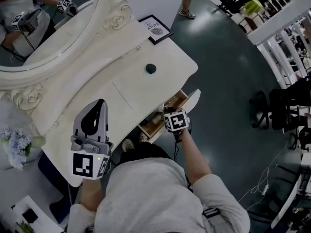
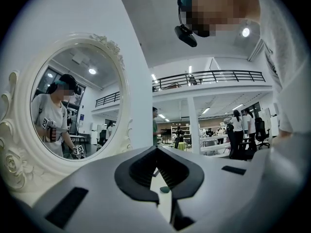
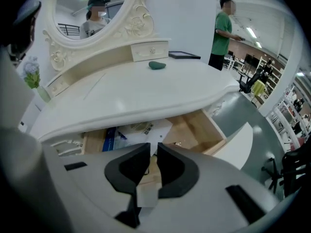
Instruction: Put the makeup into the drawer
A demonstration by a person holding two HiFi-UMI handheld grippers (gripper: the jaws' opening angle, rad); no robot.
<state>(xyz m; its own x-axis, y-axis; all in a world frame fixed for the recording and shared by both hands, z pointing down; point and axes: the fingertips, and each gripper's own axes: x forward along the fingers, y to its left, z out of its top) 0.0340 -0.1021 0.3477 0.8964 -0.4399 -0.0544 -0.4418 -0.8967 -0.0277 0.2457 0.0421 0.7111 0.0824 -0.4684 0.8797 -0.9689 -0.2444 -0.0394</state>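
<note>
Right gripper (image 3: 152,152) slightly parted, empty over open drawer (image 3: 216,132); left gripper (image 2: 156,152) closed, empty; I'd clear the tabletop (image 3: 136,98) lip, open wide, then straddle the green makeup item (image 3: 157,65) squarely.

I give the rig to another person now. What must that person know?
Left tool: shut, empty, held level above the white vanity table.
Right tool: slightly open, empty, pointing down at the open wooden drawer.
Dark green oval makeup piece: lying on the tabletop, apart from both tools.
Done: drawer is open.
Left: carry the green piece into the drawer.
</note>
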